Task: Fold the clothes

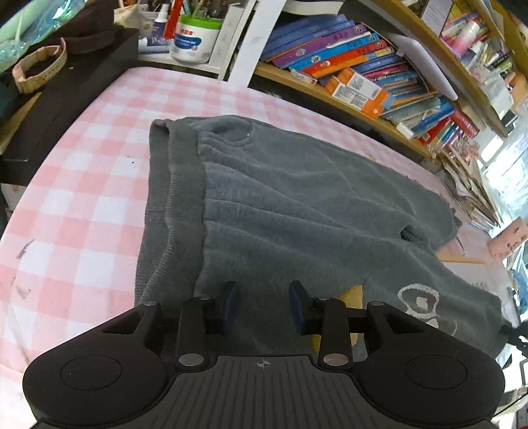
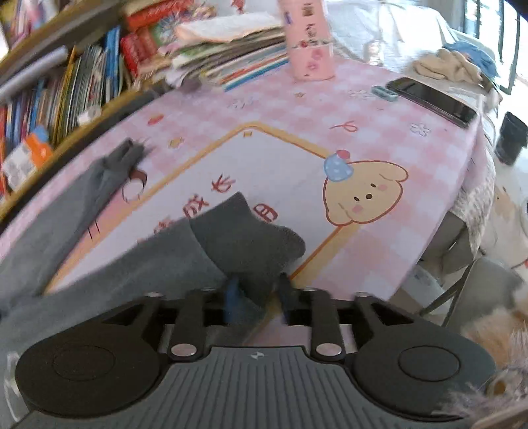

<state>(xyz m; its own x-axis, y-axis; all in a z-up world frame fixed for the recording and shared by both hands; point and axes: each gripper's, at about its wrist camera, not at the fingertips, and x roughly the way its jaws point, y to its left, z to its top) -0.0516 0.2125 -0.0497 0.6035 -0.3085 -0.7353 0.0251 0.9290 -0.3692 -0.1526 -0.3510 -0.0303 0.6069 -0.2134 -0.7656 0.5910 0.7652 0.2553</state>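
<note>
Grey sweater (image 1: 297, 204) flat on checked tablecloth (image 1: 82, 184); cuff (image 2: 250, 231) between right jaws.

Daylight glared white at the right edge of my left view. My right view was smeared by motion blur, worst over the books (image 2: 82, 85). Fisheye bent both pictures' edges.

Pink checked tablecloth (image 1: 82, 184), crammed wooden bookshelf (image 1: 379, 76), bright window daylight (image 2: 488, 19)
</note>
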